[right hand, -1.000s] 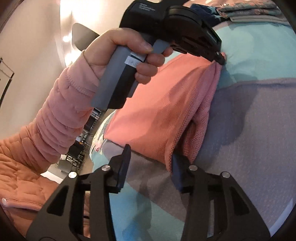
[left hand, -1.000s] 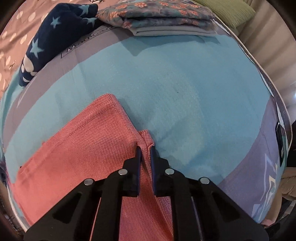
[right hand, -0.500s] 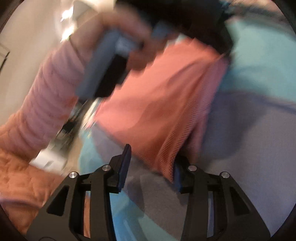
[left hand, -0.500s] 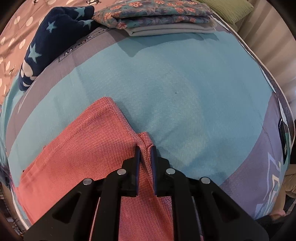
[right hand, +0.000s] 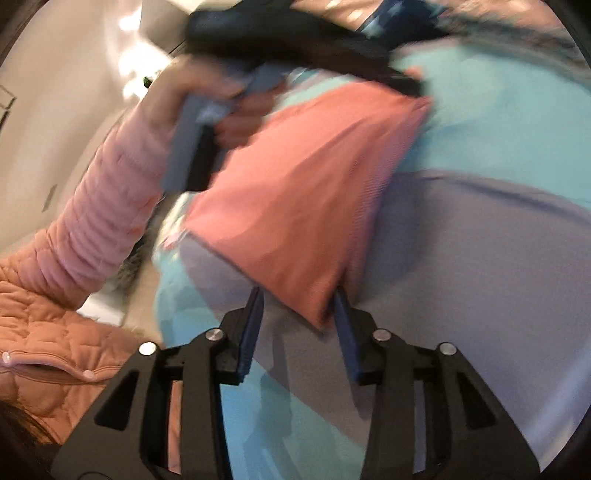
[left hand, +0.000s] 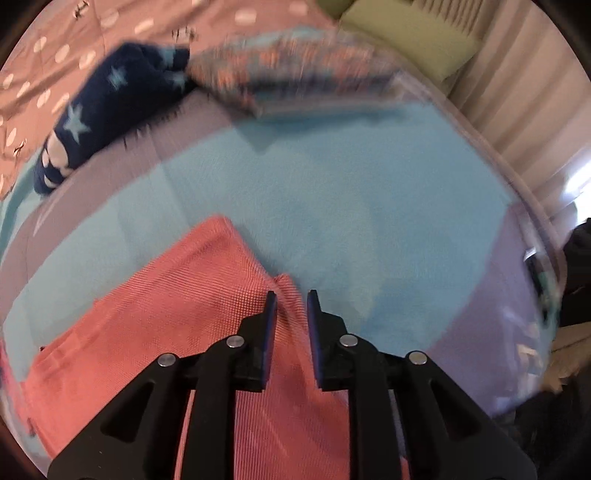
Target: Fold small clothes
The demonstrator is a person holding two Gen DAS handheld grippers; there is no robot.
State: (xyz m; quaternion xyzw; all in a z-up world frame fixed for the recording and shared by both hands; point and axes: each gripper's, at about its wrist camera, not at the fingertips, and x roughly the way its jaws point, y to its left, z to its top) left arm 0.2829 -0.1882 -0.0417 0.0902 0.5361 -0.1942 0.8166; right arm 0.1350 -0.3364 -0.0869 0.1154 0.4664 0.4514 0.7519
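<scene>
A coral waffle-knit garment (left hand: 166,314) lies folded on a teal and lilac blanket (left hand: 351,203). My left gripper (left hand: 291,295) points down over its far corner. Its jaws are opening, and the fabric lies loose between the pads without being pressed. In the right wrist view the same garment (right hand: 295,192) spreads toward me, with its near corner between the parted jaws of my right gripper (right hand: 297,295), close to the right finger (right hand: 343,314) and apart from the other. The left gripper (right hand: 413,86) shows blurred at the garment's far corner, held by a hand.
A navy garment with stars (left hand: 96,122) and a folded floral stack (left hand: 295,70) lie at the blanket's far edge. A green pillow (left hand: 406,33) sits behind them. A pink dotted sheet (left hand: 55,55) covers the far left. A pink sleeve (right hand: 110,206) reaches across the left.
The left jaws, pinched on the coral corner before, have parted. The left gripper has lifted and tipped up. The right gripper has shifted, and the garment now lies flatter before it.
</scene>
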